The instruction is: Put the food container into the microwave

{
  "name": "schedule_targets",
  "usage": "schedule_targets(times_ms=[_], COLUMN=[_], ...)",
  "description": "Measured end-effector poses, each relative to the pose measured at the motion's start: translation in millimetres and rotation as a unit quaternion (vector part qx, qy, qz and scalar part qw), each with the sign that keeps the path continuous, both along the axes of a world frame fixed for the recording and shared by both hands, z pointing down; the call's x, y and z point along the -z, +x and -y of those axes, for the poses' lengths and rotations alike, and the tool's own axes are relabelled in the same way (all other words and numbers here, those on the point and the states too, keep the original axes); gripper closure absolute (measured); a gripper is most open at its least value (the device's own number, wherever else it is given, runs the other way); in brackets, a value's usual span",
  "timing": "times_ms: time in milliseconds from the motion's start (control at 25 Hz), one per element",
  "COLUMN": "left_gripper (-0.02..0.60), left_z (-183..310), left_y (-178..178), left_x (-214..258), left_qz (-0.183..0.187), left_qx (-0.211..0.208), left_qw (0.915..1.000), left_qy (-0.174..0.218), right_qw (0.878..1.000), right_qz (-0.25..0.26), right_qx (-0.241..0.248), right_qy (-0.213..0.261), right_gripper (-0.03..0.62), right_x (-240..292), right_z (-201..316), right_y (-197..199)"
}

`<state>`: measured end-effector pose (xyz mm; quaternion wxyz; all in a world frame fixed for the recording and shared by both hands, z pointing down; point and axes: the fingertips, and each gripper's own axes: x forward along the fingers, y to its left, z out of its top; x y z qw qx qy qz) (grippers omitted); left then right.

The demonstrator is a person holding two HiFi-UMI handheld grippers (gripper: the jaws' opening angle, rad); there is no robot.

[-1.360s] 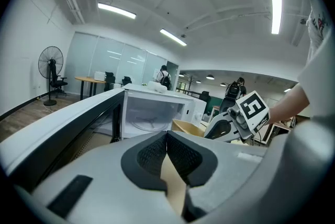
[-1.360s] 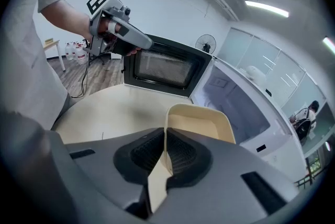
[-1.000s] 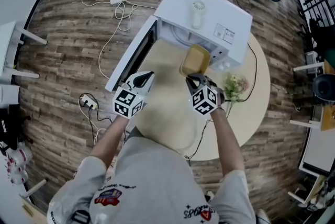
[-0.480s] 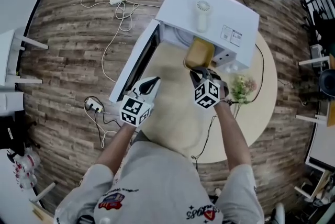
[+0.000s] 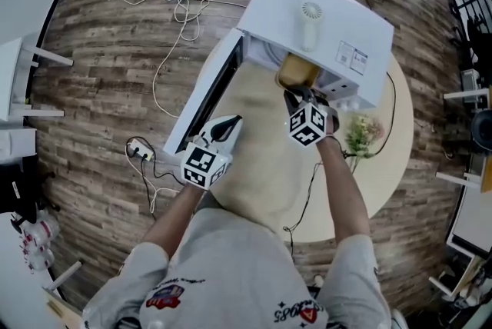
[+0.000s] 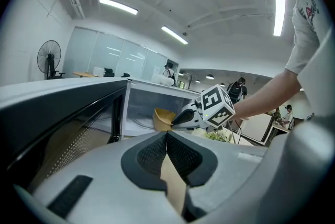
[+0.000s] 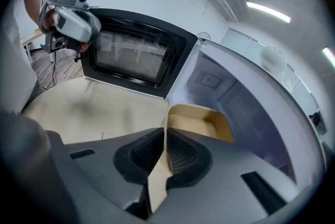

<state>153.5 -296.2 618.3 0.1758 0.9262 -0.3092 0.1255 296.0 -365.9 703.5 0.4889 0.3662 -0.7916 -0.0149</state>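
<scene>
The white microwave (image 5: 323, 20) stands on the round table with its door (image 5: 207, 93) swung open to the left. The tan food container (image 5: 296, 70) hangs at the mouth of the cavity, its far end under the microwave's roof. My right gripper (image 5: 298, 95) is shut on the container's near rim (image 7: 199, 121), with the wall pinched between the pads (image 7: 180, 152). My left gripper (image 5: 224, 127) is shut with nothing in it and hovers over the table beside the open door. From the left gripper view, the container (image 6: 163, 117) and the right gripper (image 6: 178, 119) show in front of the cavity.
A small white fan (image 5: 310, 24) lies on the microwave's roof. A bunch of flowers (image 5: 361, 135) sits on the table (image 5: 254, 166) to the right of my right arm. Cables and a power strip (image 5: 138, 153) lie on the wooden floor at the left.
The right gripper has carried the container forward from in front of the microwave into the mouth of the cavity. The left gripper has stayed beside the open door.
</scene>
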Motion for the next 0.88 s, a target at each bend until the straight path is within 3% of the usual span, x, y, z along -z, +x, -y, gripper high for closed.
schedule_targets(times_ms=[880], left_gripper=[0.577], left_z=[-1], left_y=[-10], left_x=[-20], left_qz=[0.0], left_qx=[0.014], left_qw=[0.9993], left_qy=[-0.034], right_qw=[0.999], right_qz=[-0.021], right_qx=[-0.036], right_qy=[0.02], right_gripper=[0.568], right_x=[-26], right_z=[68], right_y=[7])
